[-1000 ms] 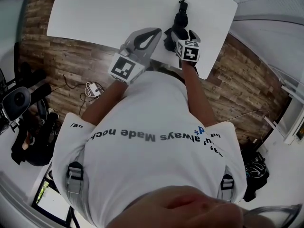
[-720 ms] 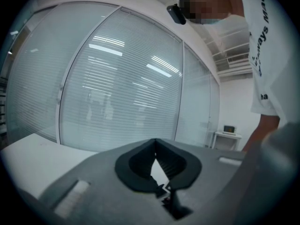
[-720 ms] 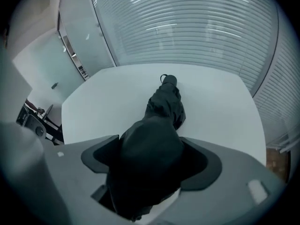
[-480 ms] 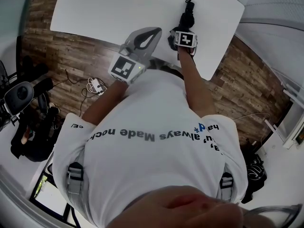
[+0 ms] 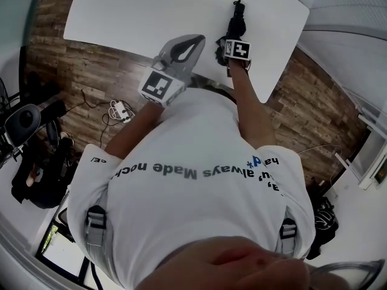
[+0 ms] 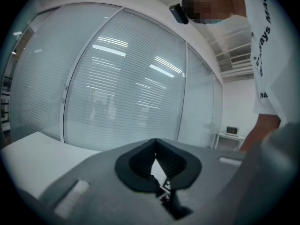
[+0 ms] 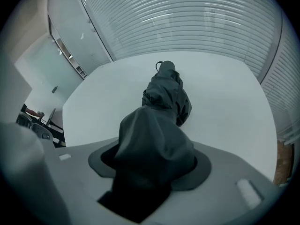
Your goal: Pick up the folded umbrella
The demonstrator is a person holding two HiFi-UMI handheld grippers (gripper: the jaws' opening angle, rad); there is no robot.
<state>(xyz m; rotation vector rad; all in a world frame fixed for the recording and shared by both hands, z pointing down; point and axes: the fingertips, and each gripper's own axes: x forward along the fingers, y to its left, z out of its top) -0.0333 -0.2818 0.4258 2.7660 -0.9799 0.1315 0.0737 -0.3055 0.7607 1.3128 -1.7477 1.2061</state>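
The folded umbrella (image 5: 234, 23), dark grey, lies on the white table (image 5: 151, 11) near its right end, pointing away from me. My right gripper (image 5: 227, 41) points steeply down over the umbrella's near end. In the right gripper view the umbrella (image 7: 165, 93) runs from the far tabletop into my right gripper (image 7: 152, 165), and its fabric fills the gap between the closing jaws. My left gripper (image 5: 196, 40) hangs at the table's near edge, apart from the umbrella, its jaws together and holding nothing. In the left gripper view my left gripper (image 6: 155, 143) faces a glass wall.
The table's near edge (image 5: 199, 77) is just under both hands. On the wooden floor lie a power strip with cables (image 5: 119, 112), a dark chair (image 5: 24, 125) at the left and a black bag (image 5: 323, 219) at the right. Blinds behind glass (image 6: 126, 88) stand past the table.
My right gripper has come down onto the near end of the umbrella and the fabric now sits between its jaws. The left gripper has stayed about where it was.
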